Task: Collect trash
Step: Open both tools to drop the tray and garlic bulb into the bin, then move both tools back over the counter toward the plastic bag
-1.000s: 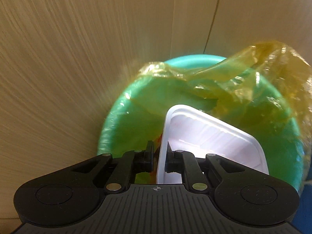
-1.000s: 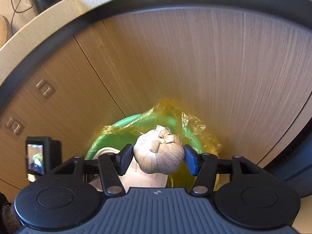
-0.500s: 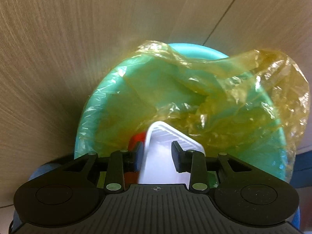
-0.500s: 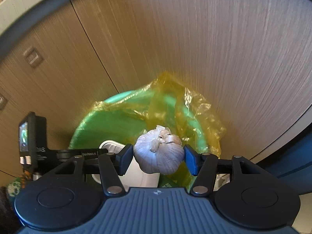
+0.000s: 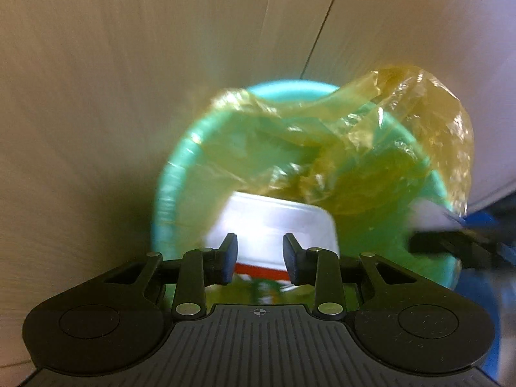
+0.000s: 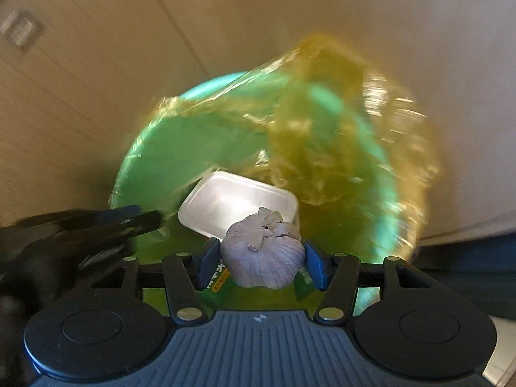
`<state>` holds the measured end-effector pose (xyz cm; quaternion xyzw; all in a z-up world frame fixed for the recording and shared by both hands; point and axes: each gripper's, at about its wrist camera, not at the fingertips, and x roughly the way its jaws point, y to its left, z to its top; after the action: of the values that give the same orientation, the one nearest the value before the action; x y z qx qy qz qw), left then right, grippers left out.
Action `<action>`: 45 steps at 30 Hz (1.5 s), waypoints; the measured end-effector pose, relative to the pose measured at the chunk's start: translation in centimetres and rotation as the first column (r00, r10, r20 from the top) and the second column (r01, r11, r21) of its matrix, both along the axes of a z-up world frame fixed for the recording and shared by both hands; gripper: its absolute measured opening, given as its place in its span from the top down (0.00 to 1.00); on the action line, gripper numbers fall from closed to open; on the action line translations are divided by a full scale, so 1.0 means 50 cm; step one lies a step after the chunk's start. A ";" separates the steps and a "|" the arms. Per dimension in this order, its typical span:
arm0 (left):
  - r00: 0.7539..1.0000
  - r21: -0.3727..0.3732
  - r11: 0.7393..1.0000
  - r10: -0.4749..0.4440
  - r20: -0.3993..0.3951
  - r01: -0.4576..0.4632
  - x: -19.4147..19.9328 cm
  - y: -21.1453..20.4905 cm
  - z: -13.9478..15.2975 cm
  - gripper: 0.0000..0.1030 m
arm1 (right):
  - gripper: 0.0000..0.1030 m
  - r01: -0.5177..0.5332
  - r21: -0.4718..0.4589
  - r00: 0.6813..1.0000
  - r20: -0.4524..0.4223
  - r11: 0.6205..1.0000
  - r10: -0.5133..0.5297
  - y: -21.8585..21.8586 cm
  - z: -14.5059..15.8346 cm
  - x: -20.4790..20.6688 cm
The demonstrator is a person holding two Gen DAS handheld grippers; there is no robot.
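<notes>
Tray released, garlic coming down over the bin: a second ago my left gripper pinched the white tray; now it lies loose inside the green bin.

My left fingers stand spread and empty above it. My right gripper pinches the garlic bulb by its sides, near the yellow liner. I judge the bulb light, firm, papery-skinned and a little slippery; its widest middle is the place to hold it.
</notes>
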<state>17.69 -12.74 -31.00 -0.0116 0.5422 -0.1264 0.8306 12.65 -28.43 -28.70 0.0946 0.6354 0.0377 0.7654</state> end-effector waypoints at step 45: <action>0.990 -0.058 0.995 -0.071 0.120 0.078 -0.111 0.016 0.158 0.66 | 0.39 0.018 -0.110 0.970 0.243 0.994 0.009 0.026 0.089 0.003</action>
<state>12.14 -11.95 -23.11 -0.0099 0.4882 -0.1749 0.8549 12.78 -27.16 -24.25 0.0478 0.5377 0.0118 0.8417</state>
